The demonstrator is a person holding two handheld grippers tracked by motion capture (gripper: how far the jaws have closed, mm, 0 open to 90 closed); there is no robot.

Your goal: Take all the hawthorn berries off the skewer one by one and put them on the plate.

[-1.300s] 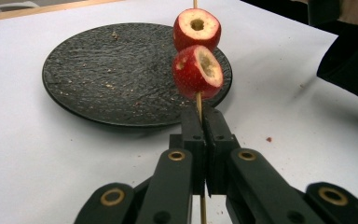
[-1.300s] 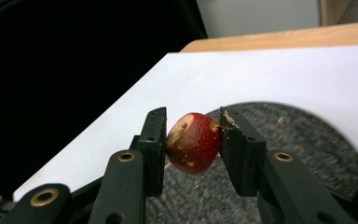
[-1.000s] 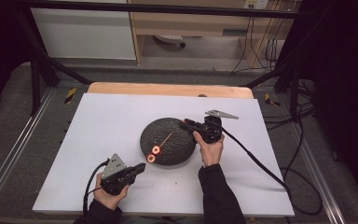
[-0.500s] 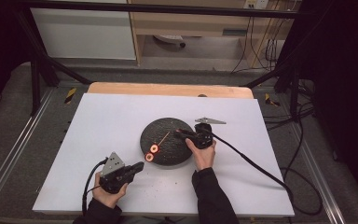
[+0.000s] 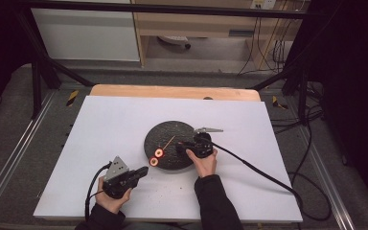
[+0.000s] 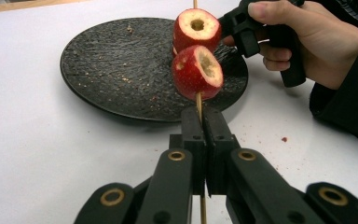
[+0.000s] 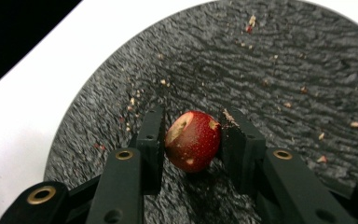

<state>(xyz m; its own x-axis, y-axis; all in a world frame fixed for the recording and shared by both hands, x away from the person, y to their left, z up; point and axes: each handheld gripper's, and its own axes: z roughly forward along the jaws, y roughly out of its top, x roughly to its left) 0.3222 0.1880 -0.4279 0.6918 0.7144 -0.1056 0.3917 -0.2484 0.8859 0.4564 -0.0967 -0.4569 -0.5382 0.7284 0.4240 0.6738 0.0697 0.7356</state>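
We work on a white table (image 5: 100, 143) with a dark round plate (image 5: 170, 132) at its centre. Our left gripper (image 6: 200, 135), near left, is clamped on a thin wooden skewer (image 6: 199, 100) already carrying two cored red fruits (image 6: 196, 70). Our right gripper (image 7: 191, 140) pinches a third fruit (image 7: 193, 140) over the plate; threading it remains.

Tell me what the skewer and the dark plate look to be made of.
Skewer: likely bamboo or wood, a thin pale tan stick with a matte surface. Plate: probably stoneware or slate-look ceramic, matte black with a rough rippled texture; the look alone leaves stone or ceramic open.
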